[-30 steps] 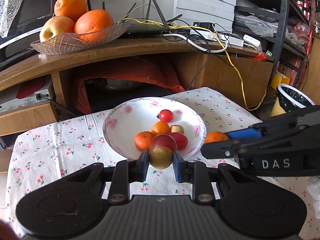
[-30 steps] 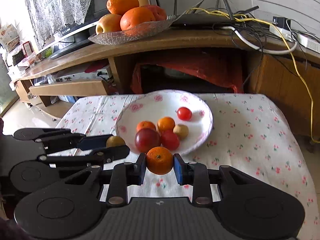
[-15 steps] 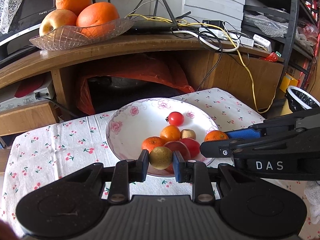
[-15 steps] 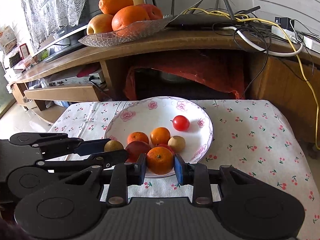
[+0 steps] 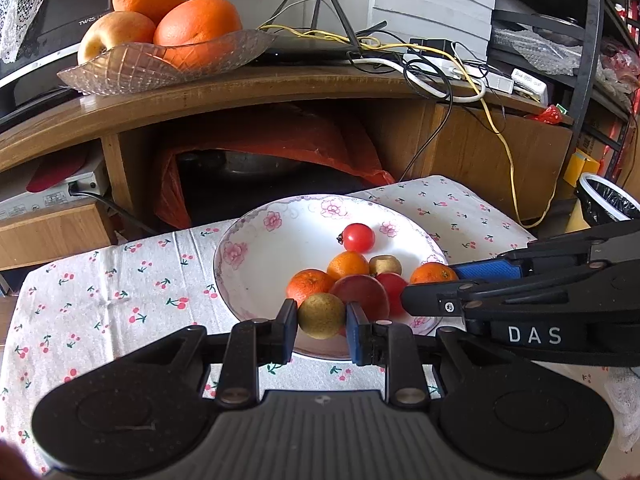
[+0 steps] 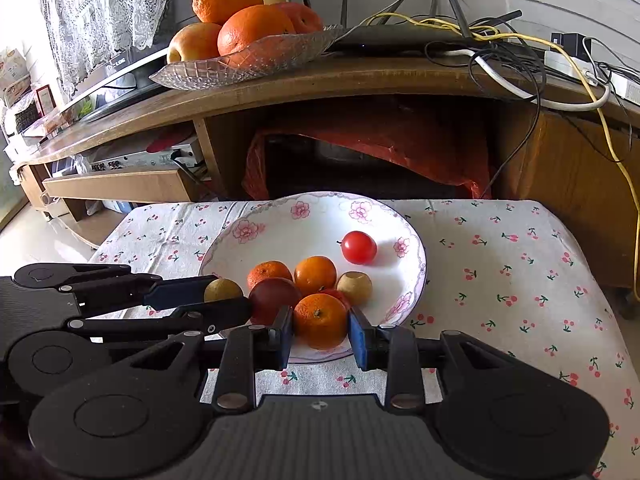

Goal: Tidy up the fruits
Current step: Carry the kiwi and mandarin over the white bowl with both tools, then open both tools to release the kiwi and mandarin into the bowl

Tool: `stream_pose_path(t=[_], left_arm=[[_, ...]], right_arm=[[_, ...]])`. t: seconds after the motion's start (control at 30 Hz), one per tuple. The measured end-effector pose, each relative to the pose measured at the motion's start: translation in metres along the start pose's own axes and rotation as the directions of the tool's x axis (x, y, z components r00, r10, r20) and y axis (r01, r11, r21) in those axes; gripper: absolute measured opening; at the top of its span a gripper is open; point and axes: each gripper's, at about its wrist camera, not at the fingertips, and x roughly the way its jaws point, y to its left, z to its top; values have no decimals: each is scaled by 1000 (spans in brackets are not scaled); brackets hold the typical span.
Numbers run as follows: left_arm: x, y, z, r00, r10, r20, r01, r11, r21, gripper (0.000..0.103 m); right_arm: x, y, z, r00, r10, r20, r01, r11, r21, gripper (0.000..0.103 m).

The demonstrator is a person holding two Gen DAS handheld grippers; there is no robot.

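While both of my grippers hung over the near rim of the flowered bowl (image 5: 234, 250), each one was clamped on a small fruit. My left gripper (image 5: 322, 320) pinched a round yellow-green fruit (image 5: 320, 315) between its blue pads, just above the bowl's near edge. My right gripper (image 6: 320, 326) gripped a small orange mandarin (image 6: 320, 320) in the same way; the left pad pressed on it, and at the right pad I could not tell whether a thin gap showed. In the left wrist view the right gripper reached in from the right side, with the mandarin at its tip beside the other fruit.

The bowl sat on a white cloth with a cherry print (image 6: 500, 272). Inside it lay a cherry tomato (image 6: 359, 247) towards the far side, standing apart from the rest. Nearer me was a cluster touching one another: two more mandarins (image 6: 315, 274), a dark red plum-like fruit (image 6: 274, 298), a small tan fruit (image 6: 354, 287) and a red fruit mostly hidden behind the held mandarin.

Behind the table stood a wooden cabinet (image 5: 240, 92). On its top rested a glass dish (image 5: 160, 66) with oranges and an apple, and a tangle of cables (image 5: 432, 68) to the right.
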Motion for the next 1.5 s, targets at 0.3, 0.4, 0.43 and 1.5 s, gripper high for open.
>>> stream_pose_path(t=[0.3,0.4,0.43,1.5], left_arm=[[4,0,-1,1000,1,-10,-1,1000,1,34],[3,-1,-1,1000,5,-10,-5,1000,1,34],[3,-1,-1,1000,5,-10,-5,1000,1,34],[5,-3,0,999,39,-17,-39,999,14,35]], right_arm=[[3,-2,0,1000,-4,-4,4,1000,-3,27],[3,-2,0,1000,-4,-4,4,1000,-3,27],[4,-2,0,1000,-5,-4,5,1000,-4,27],[14,-4,0,1000,-28,-11,27,1000,-14,29]])
